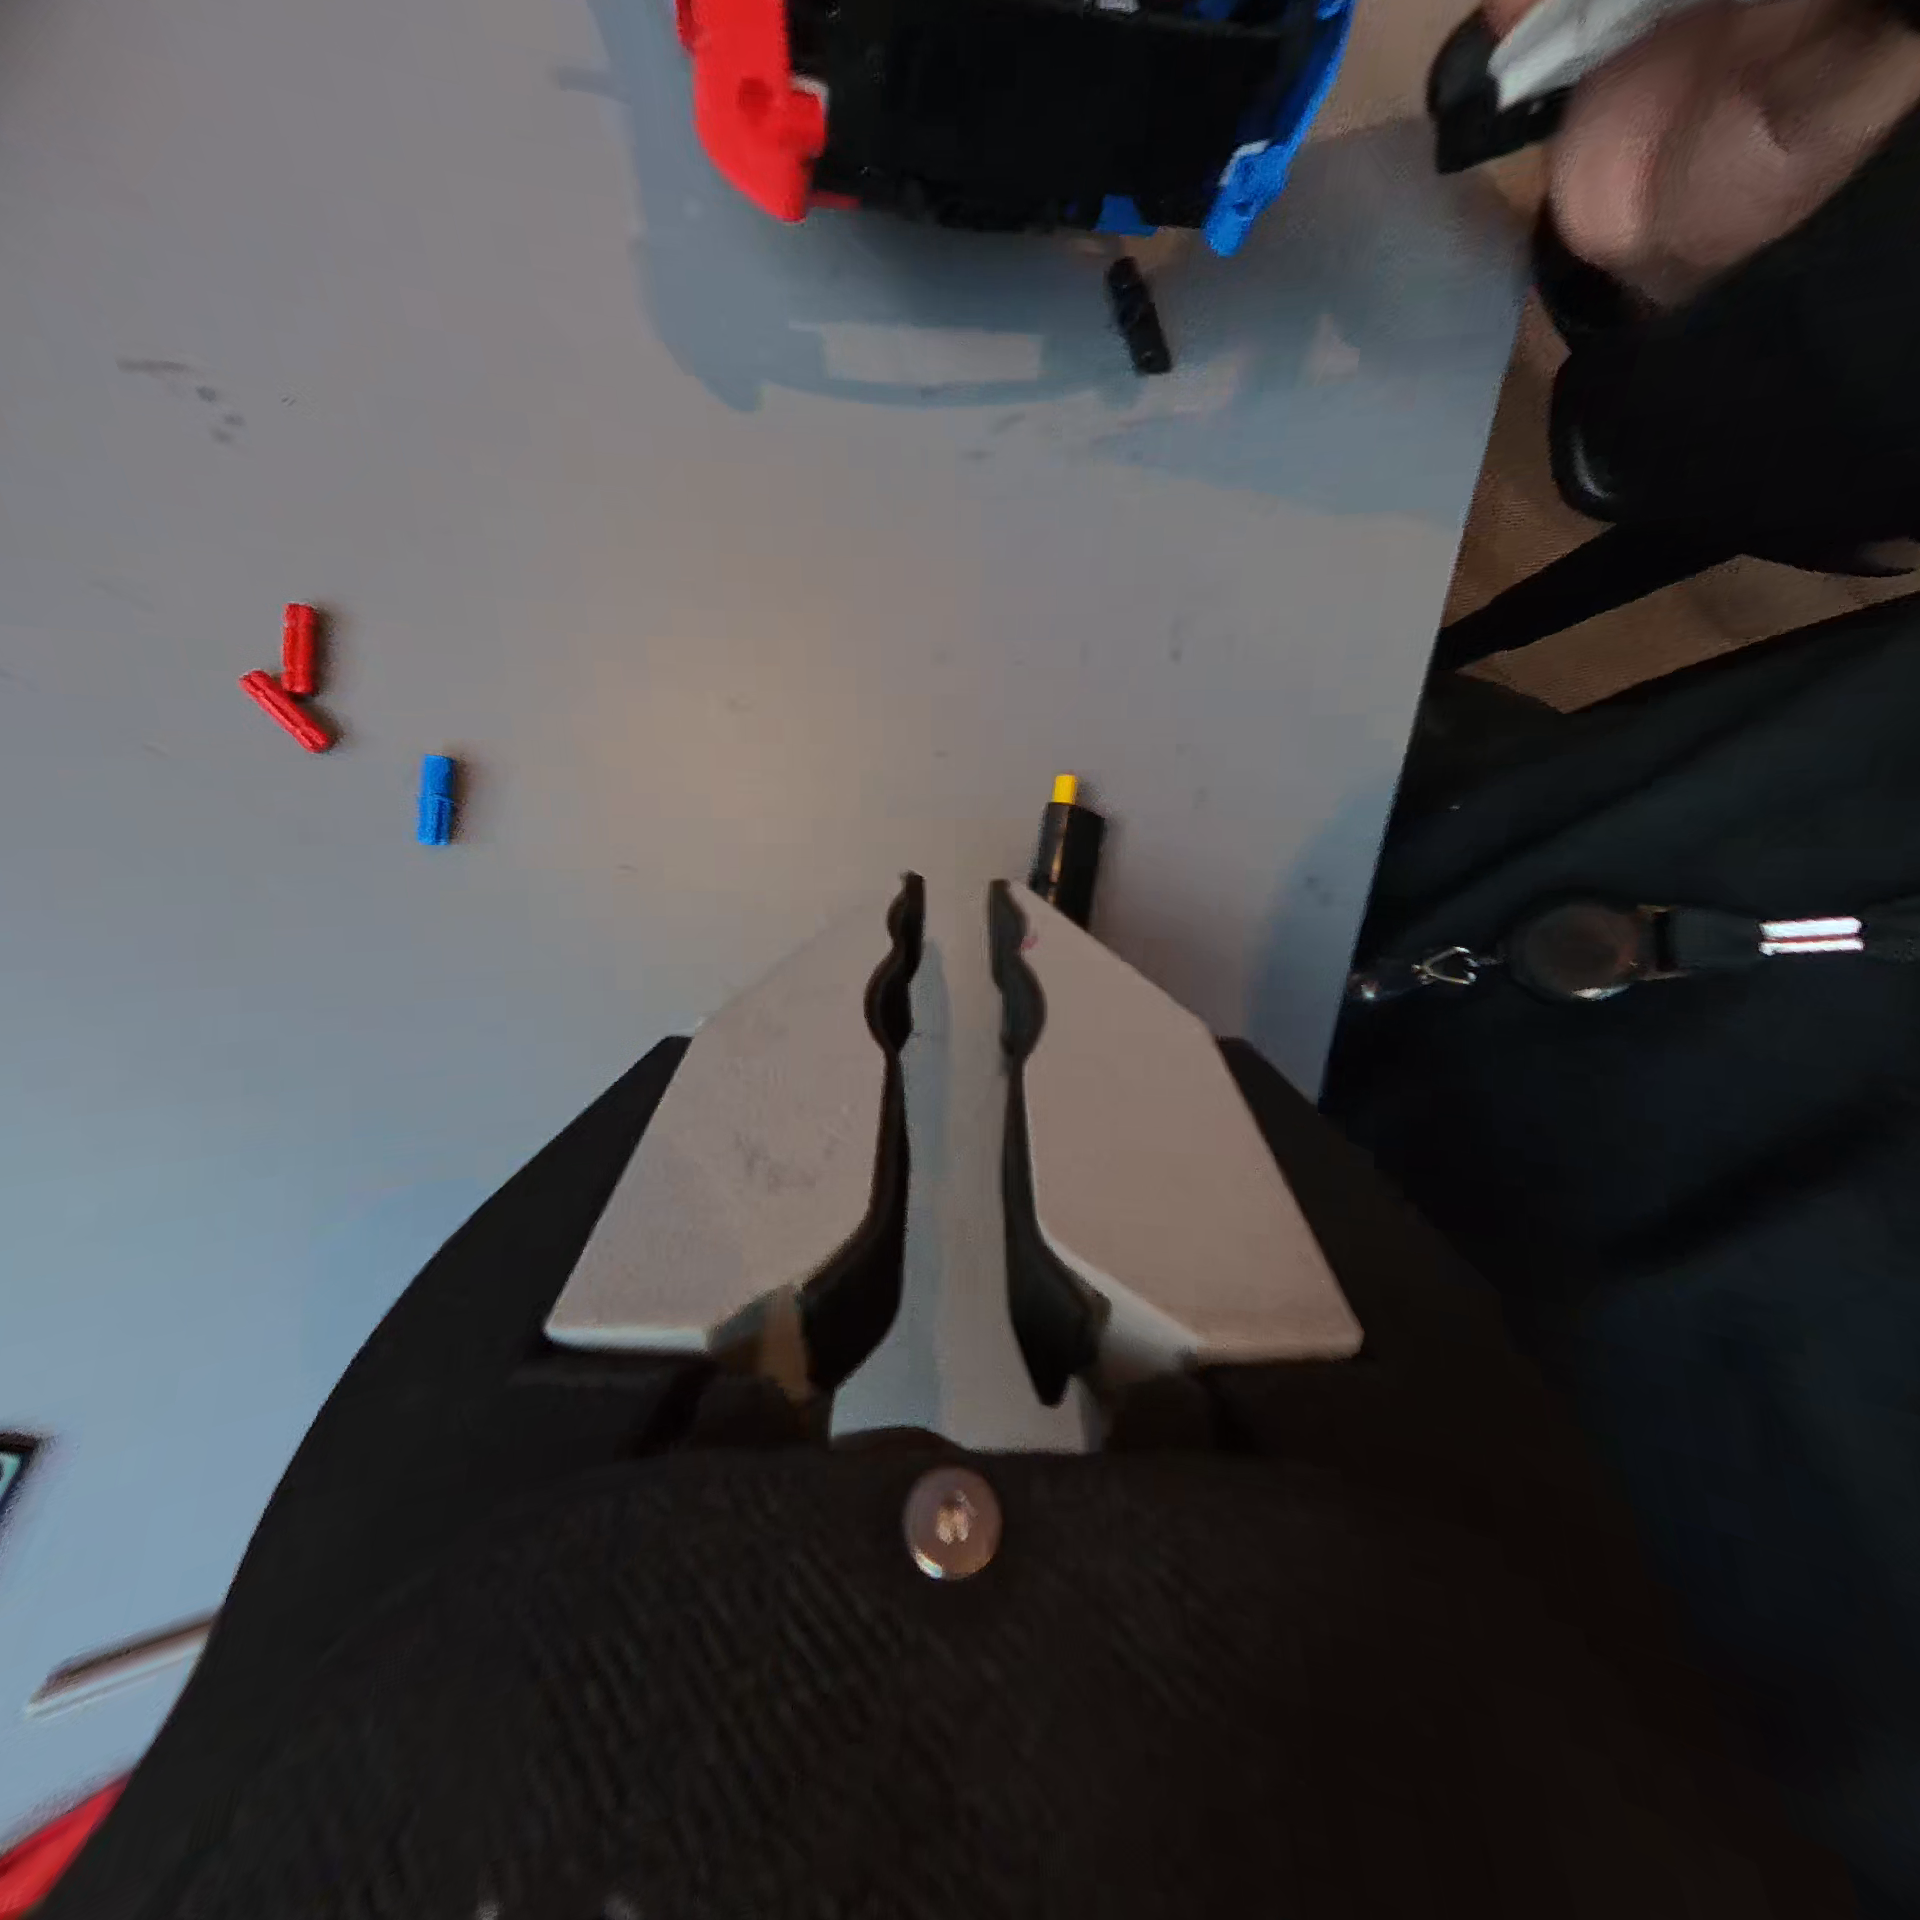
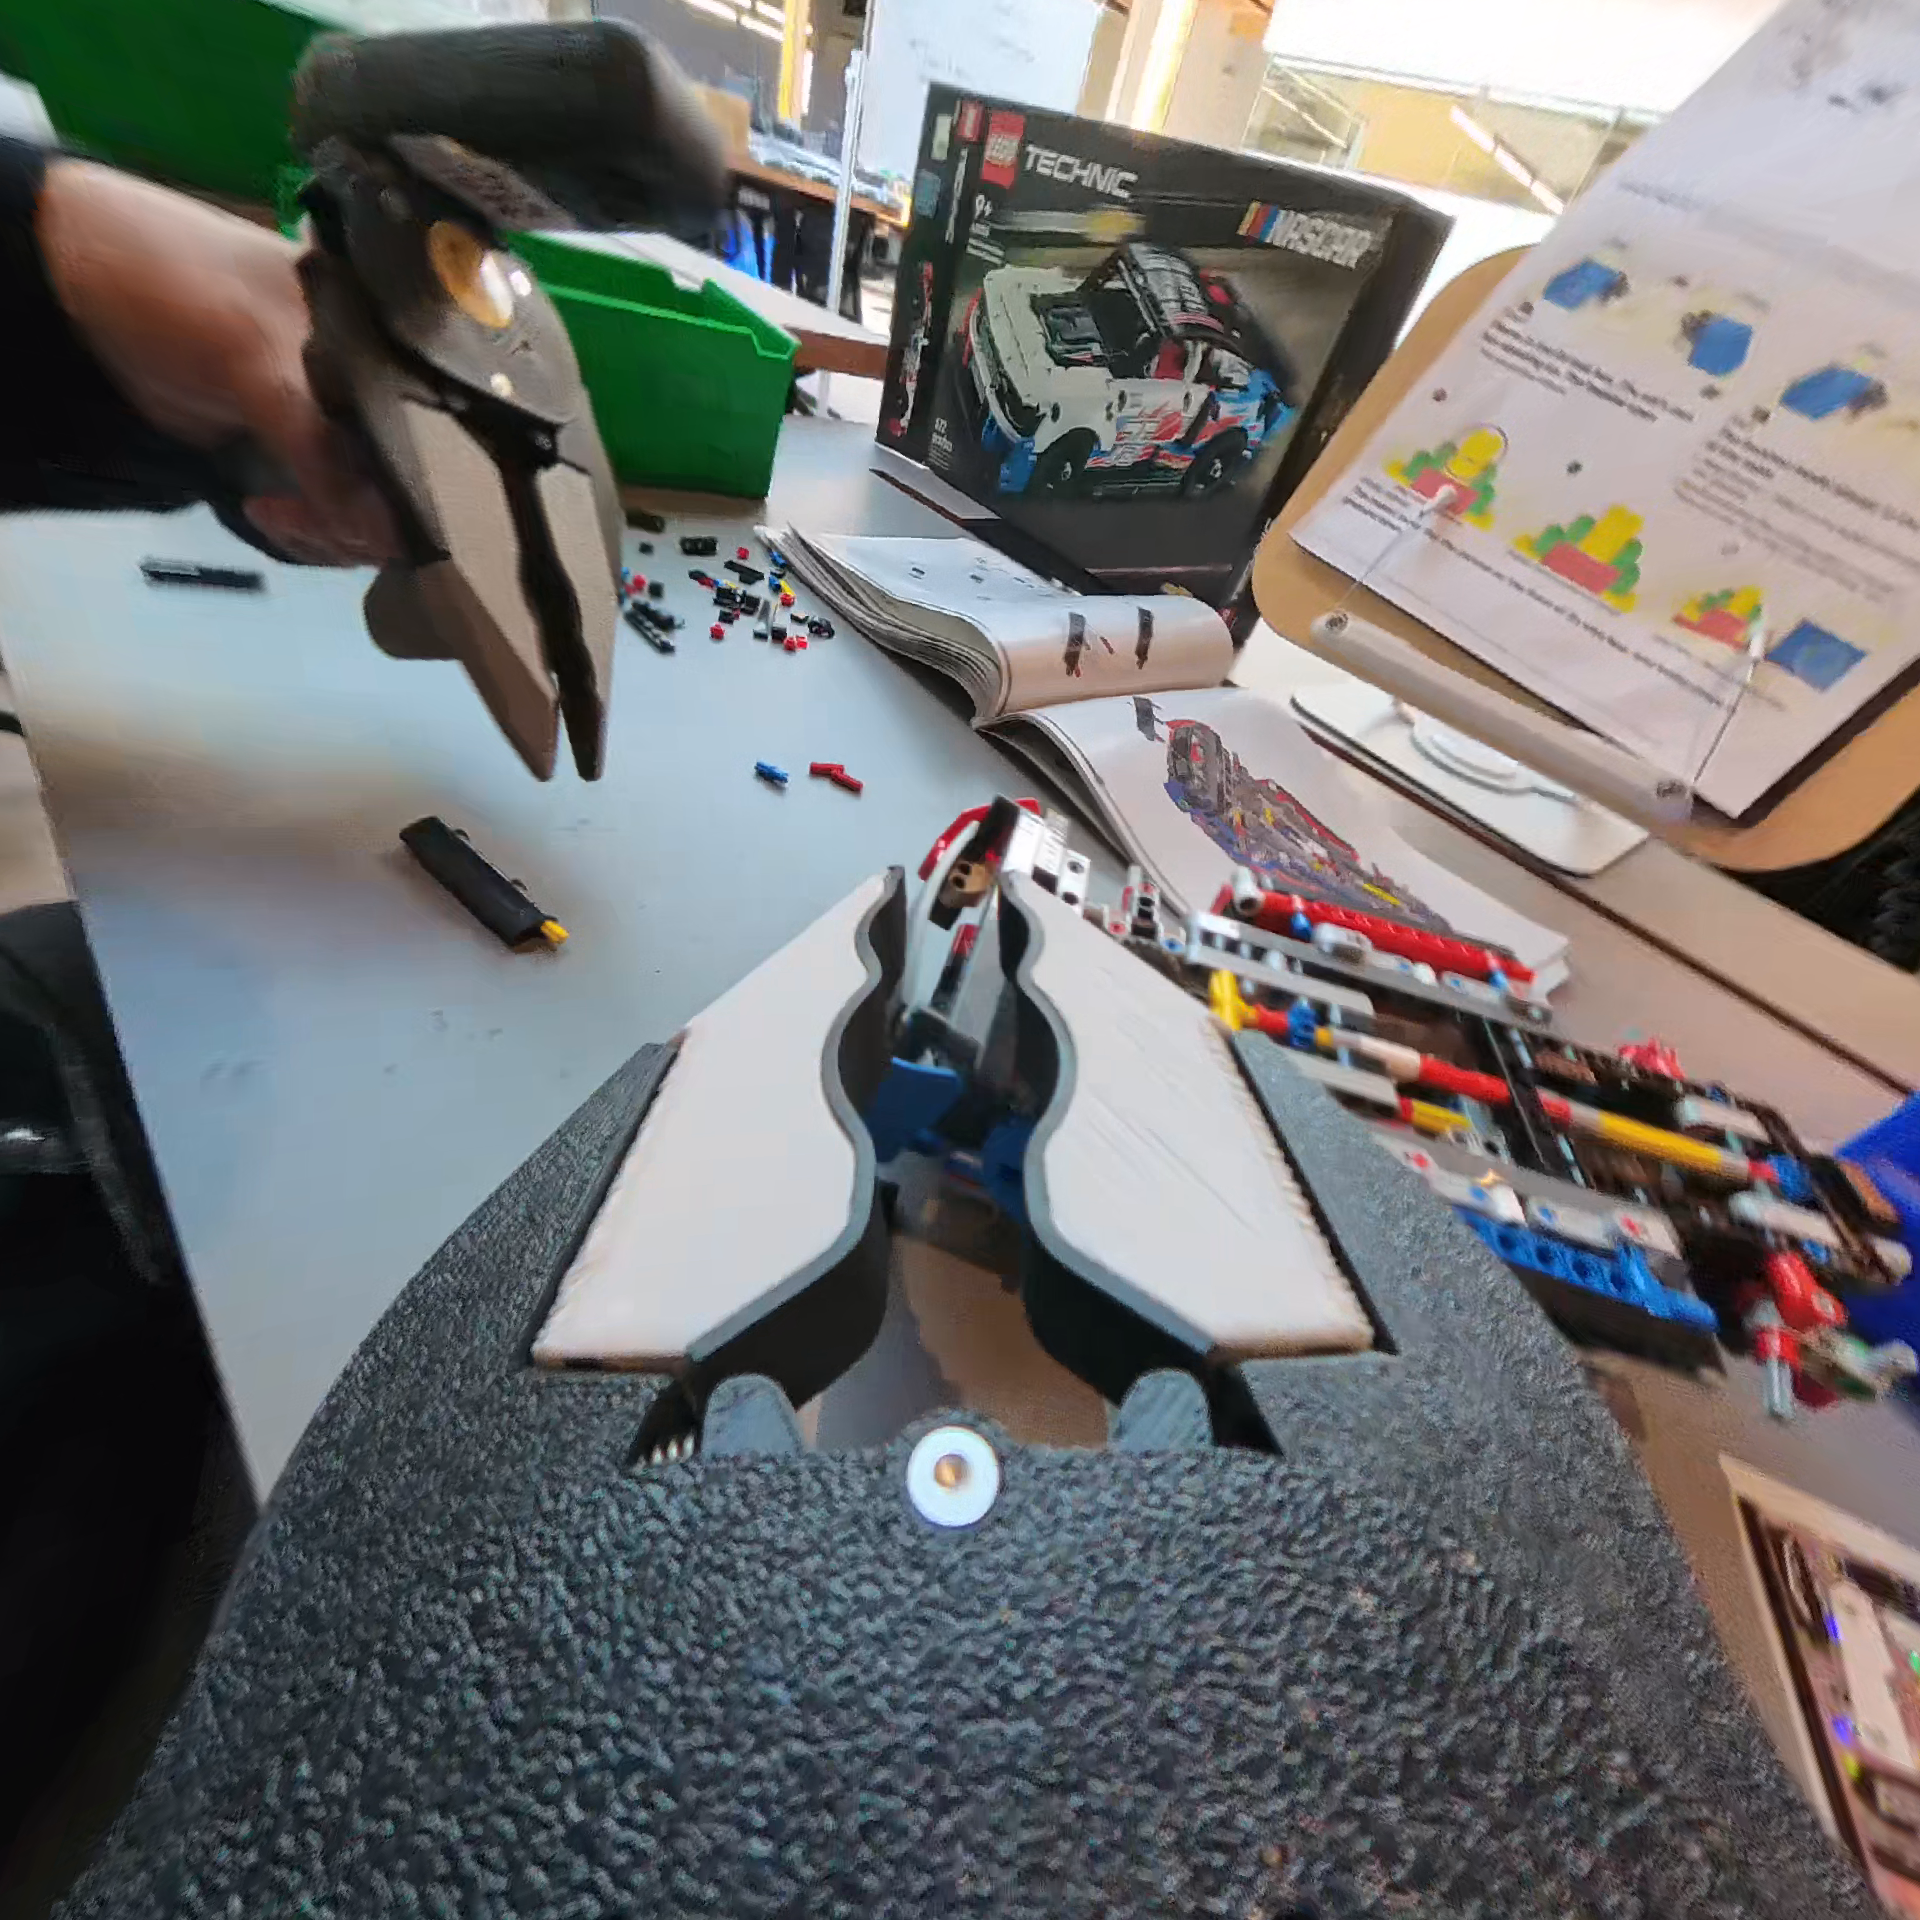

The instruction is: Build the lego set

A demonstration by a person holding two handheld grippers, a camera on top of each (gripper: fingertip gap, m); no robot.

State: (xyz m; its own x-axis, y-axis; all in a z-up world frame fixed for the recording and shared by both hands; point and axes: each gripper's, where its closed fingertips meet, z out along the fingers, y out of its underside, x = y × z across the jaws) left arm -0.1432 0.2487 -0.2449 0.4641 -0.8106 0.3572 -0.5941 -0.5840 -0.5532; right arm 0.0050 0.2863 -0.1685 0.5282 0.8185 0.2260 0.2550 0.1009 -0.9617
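The half-built lego car [image 2: 1507, 1132], red, blue, black and grey, has its near end between my right gripper's [image 2: 948, 891] fingers, which are closed on it. In the left wrist view the car [image 1: 987, 114] is at the top, with a shadow beneath it. My left gripper [image 1: 951, 894] hovers over the grey table [image 1: 727, 582], its jaws a narrow gap apart and empty. It also shows in the right wrist view [image 2: 577, 774]. A black beam with a yellow pin [image 1: 1065, 852] lies just right of its tips and shows from the right wrist too [image 2: 478, 883].
Two red pins [image 1: 291, 675] and a blue pin [image 1: 436, 800] lie left of the left gripper. A small black piece [image 1: 1138, 317] sits near the car. Loose pieces [image 2: 727, 603], an open booklet [image 2: 1039, 644], the set's box [image 2: 1143, 343], a green bin [image 2: 665, 374] and a sheet stand [image 2: 1662, 416] are farther back. My hands' fingertips stand some 15 centimetres from each other.
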